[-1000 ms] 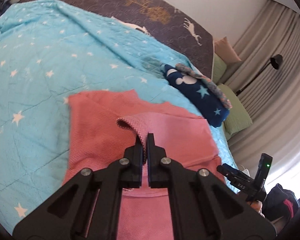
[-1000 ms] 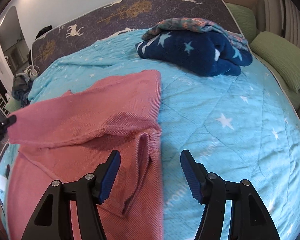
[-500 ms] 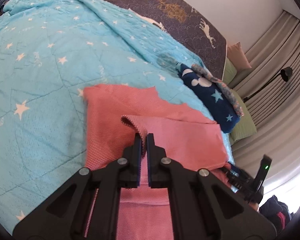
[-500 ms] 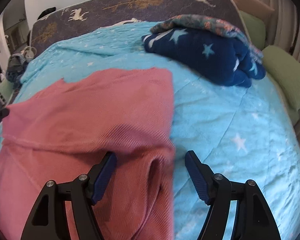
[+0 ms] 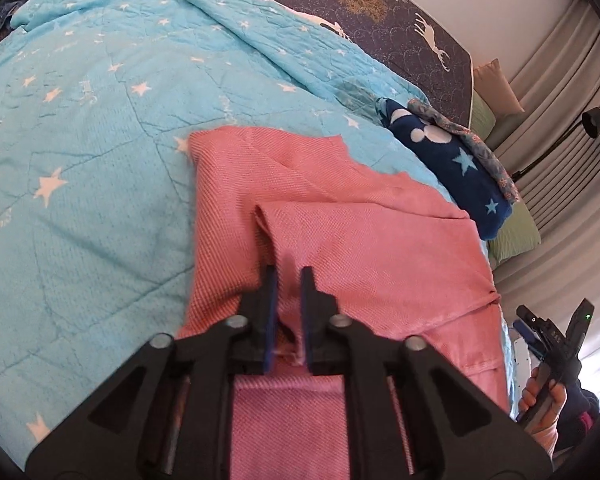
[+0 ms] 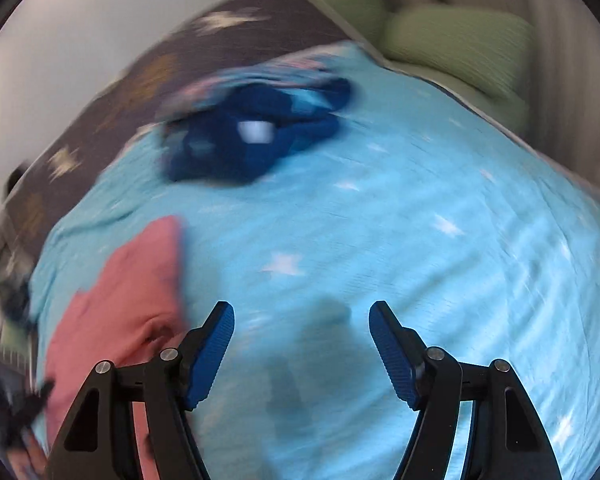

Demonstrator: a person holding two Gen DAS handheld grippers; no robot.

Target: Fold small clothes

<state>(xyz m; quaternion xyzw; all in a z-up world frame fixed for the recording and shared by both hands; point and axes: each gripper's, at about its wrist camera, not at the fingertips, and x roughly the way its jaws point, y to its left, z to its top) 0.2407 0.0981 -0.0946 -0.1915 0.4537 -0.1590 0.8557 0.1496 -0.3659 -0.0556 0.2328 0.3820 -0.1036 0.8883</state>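
Left gripper [image 5: 287, 276]: lower centre of the left wrist view; jaws opening, a narrow gap between the blue pads, a fold of the pink garment [image 5: 340, 248] lying in the gap, pads no longer pressing it

Pink garment: knit, spread on the turquoise star-print quilt [image 5: 80, 140], centre to lower right of the left wrist view, one flap folded over its middle; in the blurred right wrist view it sits at lower left [image 6: 120, 300], beside the left finger

Right gripper [image 6: 302, 320]: lower centre of its own view, jaws spread wide, nothing between them, only quilt [image 6: 420, 220] beneath; seen also at lower right edge of the left wrist view [image 5: 556, 340], held in a hand [image 5: 544, 404]

Navy star-print bundle [image 5: 456, 168]: upper right on the quilt, apart from the garment

Green pillows [image 6: 460, 40]: upper right, right wrist view

Floor lamp [image 5: 592, 122]: right edge
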